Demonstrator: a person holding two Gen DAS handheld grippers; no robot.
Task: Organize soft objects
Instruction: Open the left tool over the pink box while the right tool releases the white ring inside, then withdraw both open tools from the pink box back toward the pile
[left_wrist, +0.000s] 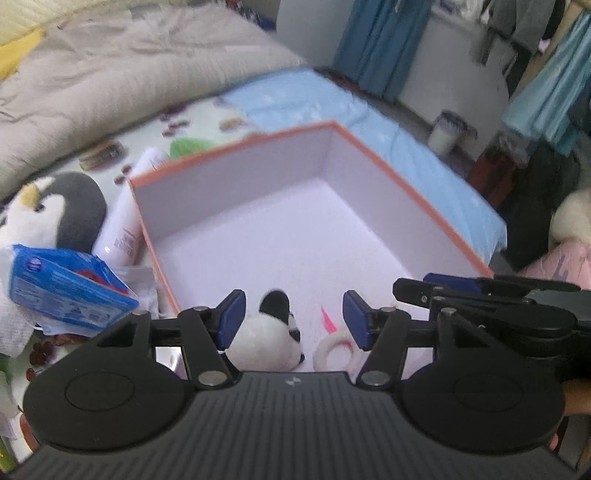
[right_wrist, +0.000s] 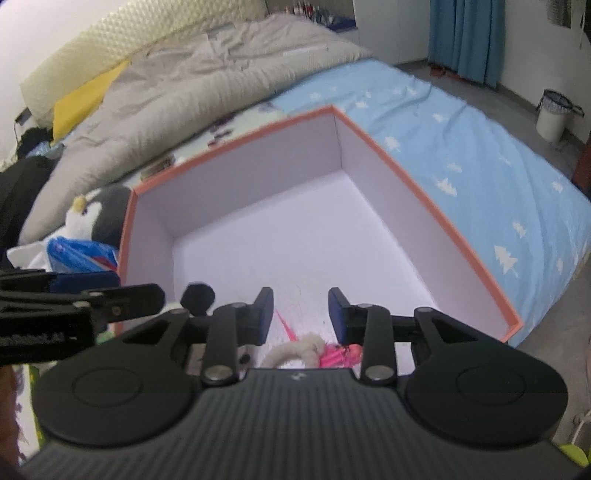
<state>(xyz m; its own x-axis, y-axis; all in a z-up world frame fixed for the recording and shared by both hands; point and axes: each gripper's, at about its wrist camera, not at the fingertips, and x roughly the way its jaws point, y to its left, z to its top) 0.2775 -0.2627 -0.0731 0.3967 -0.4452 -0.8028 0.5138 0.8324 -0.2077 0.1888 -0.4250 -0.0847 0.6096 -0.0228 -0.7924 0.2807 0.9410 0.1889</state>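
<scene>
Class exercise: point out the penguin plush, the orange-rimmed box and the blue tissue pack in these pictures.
penguin plush (left_wrist: 55, 210): left wrist view, on its white face and chest.
orange-rimmed box (right_wrist: 424, 192): right wrist view, on its inner right wall.
blue tissue pack (left_wrist: 70, 288): left wrist view, on its printed top face.

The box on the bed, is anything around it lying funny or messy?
Yes. Left of the box, a white tube leans slanted against its wall, and a blue packet sits tilted on crumpled white tissue. The penguin toy is still outside the box.
</scene>
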